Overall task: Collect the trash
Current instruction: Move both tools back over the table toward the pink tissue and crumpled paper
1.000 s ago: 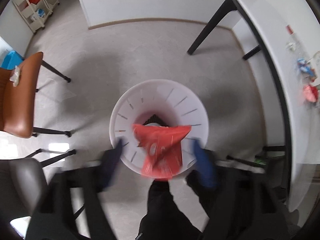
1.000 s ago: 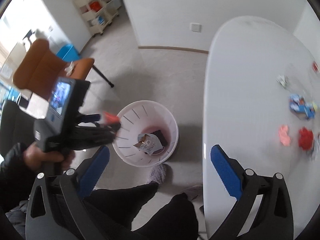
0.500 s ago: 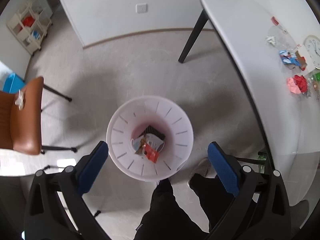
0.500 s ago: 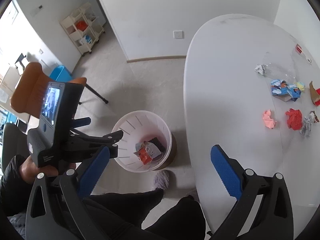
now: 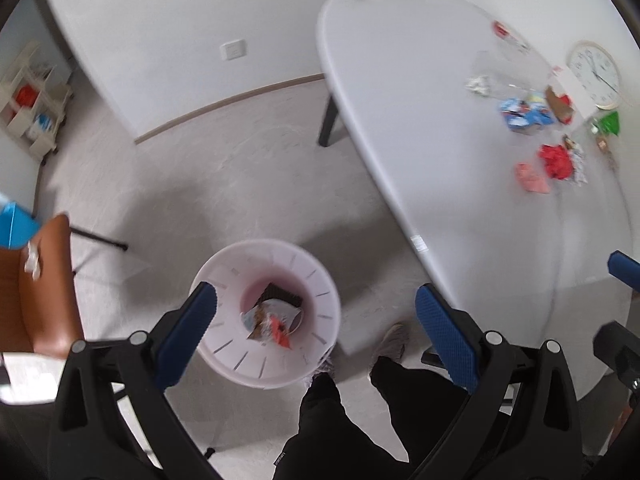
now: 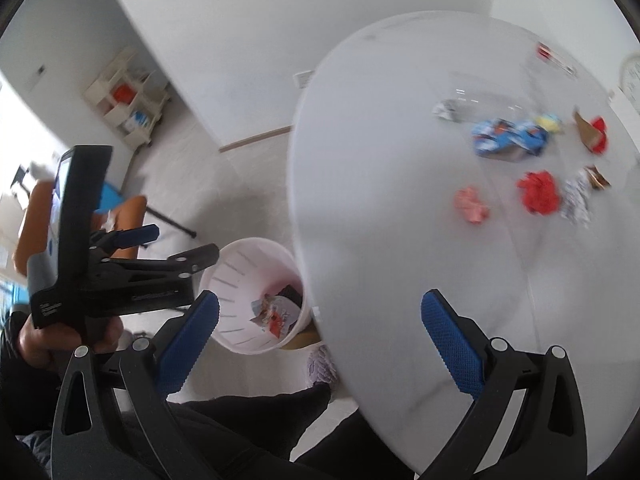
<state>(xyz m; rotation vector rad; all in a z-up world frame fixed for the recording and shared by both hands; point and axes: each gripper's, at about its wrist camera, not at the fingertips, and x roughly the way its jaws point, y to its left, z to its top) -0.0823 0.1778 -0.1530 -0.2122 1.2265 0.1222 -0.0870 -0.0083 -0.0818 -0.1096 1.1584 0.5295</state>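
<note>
Loose trash lies scattered on the far part of a white oval counter (image 6: 400, 208): a crumpled pink wrapper (image 6: 472, 205), a crumpled red wrapper (image 6: 538, 192) just beside it, and a blue packet (image 6: 508, 138) farther back. On the floor just beside the counter's edge stands a white bin (image 5: 266, 316), with wrappers (image 5: 272, 320) lying at its bottom. The left tool (image 5: 316, 330) hangs above the bin, its blue pads spread wide and empty. The right tool (image 6: 320, 334) is also wide open, holding nothing, above the counter's near edge.

Left gripper (image 5: 316, 312) spread empty above bin (image 5: 320, 280), wrappers (image 5: 272, 320) inside
</note>
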